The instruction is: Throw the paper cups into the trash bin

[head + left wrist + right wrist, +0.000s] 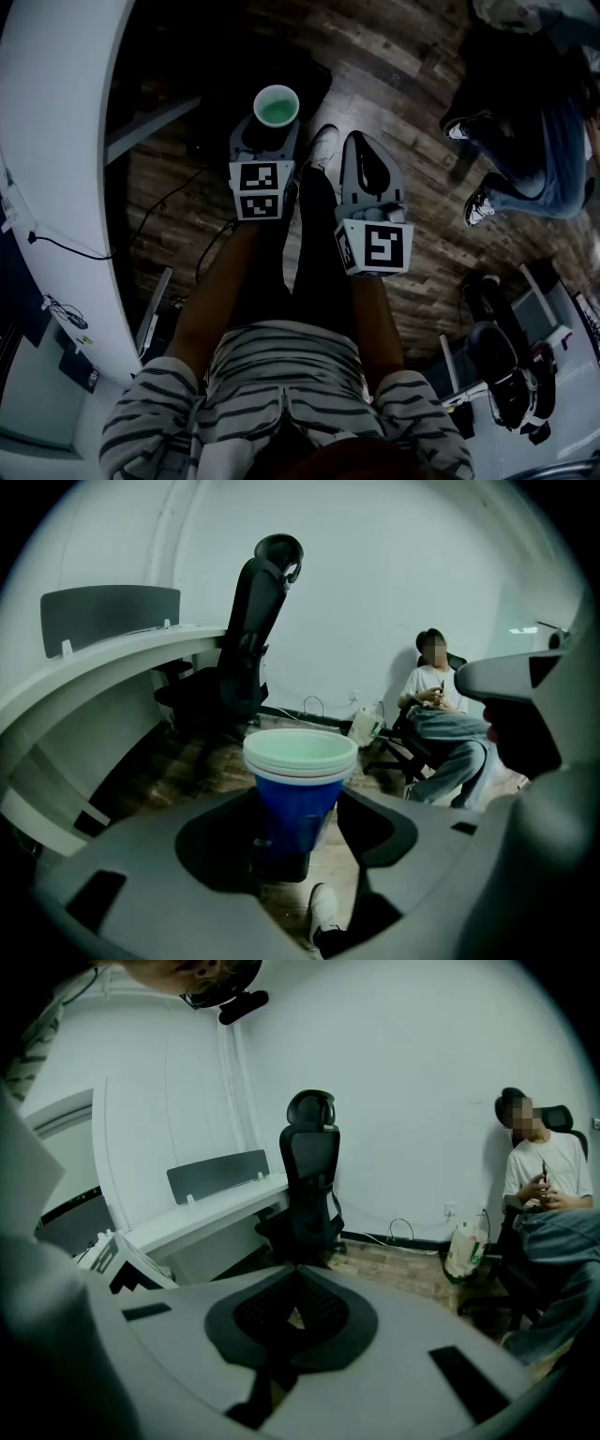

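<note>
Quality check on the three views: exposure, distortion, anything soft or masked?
Head view: underexposed, floor nearly black; only the desk and the cups' green inside read bright. Left gripper view: strong fisheye, black corners, desk edge bowed; cups sharp, mosaic over the seated person's face. Right gripper view: same fisheye and vignette; chair clear, foreground dim.

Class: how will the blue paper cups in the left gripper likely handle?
The blue paper cups look thin-walled and empty, so probably light and crushable. Being nested, they might slide apart if tipped. Held low, they could wobble.
</note>
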Tool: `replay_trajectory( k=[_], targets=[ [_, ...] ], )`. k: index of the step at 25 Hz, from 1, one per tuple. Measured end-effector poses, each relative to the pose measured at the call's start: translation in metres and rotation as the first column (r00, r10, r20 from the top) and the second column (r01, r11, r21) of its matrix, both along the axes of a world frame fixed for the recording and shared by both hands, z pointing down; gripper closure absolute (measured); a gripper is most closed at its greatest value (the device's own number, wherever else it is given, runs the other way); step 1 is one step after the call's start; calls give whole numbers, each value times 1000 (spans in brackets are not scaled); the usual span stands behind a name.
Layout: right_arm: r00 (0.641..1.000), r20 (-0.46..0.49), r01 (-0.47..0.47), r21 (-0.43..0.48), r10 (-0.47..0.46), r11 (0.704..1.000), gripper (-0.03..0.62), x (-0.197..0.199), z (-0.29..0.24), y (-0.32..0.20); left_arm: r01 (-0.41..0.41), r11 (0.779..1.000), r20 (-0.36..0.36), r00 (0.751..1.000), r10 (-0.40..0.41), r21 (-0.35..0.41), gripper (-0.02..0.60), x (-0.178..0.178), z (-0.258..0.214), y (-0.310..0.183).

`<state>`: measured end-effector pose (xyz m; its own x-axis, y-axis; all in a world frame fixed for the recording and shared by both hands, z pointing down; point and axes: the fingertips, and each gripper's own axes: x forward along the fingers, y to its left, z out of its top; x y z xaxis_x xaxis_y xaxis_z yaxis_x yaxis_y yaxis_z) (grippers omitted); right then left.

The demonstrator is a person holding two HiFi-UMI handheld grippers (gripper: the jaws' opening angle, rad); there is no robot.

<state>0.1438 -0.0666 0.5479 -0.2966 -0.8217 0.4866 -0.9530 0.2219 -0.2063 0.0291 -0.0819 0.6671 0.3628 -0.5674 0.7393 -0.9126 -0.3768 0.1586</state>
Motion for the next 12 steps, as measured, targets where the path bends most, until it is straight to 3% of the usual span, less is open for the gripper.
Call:
replay_trajectory(
  k=[12],
  targets=[
    [1000,-7,8,-38,-8,999,585,-16,28,7,-63,995,52,996,67,-74,305,-7,70,4]
  ],
)
